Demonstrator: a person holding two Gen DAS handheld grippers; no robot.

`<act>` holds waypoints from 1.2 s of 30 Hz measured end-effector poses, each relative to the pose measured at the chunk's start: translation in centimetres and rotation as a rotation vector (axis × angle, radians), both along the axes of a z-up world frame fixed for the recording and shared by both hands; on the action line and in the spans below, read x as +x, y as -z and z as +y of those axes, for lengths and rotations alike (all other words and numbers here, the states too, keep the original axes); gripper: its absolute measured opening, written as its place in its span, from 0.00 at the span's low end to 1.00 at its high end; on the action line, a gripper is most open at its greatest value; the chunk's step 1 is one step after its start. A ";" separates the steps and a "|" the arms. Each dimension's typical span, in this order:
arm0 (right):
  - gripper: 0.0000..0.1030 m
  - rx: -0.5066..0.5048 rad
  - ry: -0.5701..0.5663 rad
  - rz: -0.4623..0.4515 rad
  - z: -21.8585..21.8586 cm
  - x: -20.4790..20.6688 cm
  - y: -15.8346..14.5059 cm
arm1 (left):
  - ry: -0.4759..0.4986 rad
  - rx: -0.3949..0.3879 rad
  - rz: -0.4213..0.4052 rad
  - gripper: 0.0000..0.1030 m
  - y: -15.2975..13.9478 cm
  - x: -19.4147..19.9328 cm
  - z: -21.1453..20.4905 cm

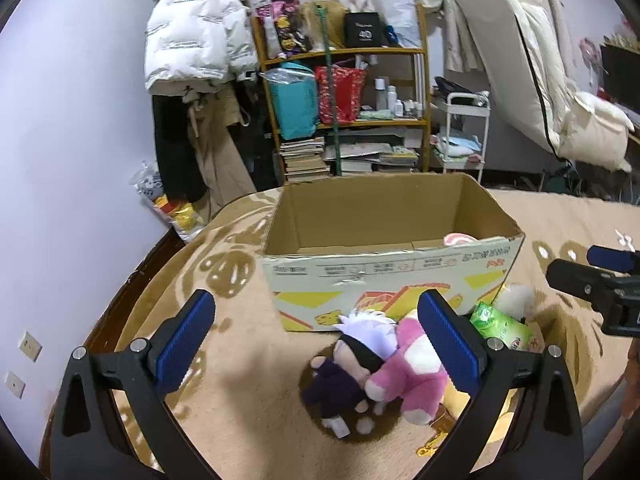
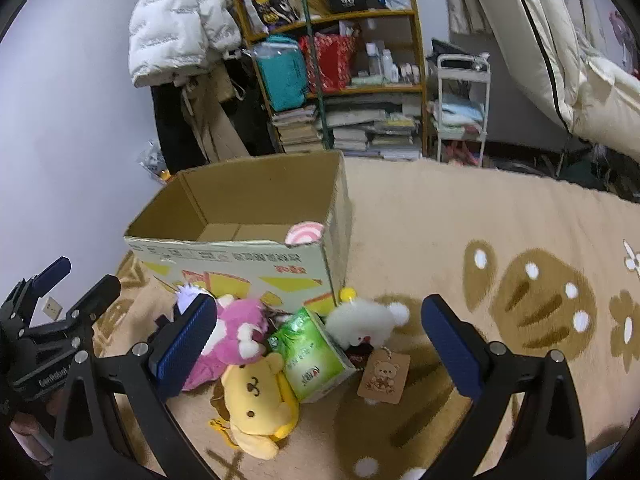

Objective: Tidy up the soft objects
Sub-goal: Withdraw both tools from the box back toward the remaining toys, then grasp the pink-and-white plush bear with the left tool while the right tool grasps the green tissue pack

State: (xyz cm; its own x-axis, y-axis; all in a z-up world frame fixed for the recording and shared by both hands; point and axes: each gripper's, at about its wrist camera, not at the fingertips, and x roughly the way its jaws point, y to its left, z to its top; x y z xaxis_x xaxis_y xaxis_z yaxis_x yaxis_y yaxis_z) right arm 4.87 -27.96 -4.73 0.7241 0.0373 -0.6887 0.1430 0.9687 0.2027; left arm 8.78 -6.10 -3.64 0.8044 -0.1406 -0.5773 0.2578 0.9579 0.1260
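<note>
A cluttered bedroom with a wooden bookshelf [image 1: 344,92] and a hanging white puffer jacket [image 1: 192,36] is lying behind a tan fleece blanket with brown paw prints [image 1: 240,380], on which an open brown cardboard box [image 1: 384,248] is standing. In the left wrist view, the left gripper [image 1: 316,344] is hovering with its blue-padded fingers [image 1: 184,336] spread wide and empty; a small doll with lilac hair and dark purple clothes [image 1: 352,364] and a pink plush animal [image 1: 404,372] are lying touching each other between the fingers, nearer the right one, their long axes running roughly away from the camera toward the box. In the right wrist view, the right gripper [image 2: 320,344] is likewise holding its fingers apart and gripping nothing; a yellow plush dog [image 2: 256,400], a green tissue pack [image 2: 312,356] and a white fluffy plush [image 2: 364,324] are sitting between them, toward the left finger. The left gripper looks nearer the doll and pink plush, so a short forward, downward reach should be serving.
</note>
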 end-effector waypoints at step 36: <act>0.94 0.150 -0.009 0.373 -1.7 3.5 7.3 | 0.168 0.141 0.165 0.97 7.1 -0.1 -5.4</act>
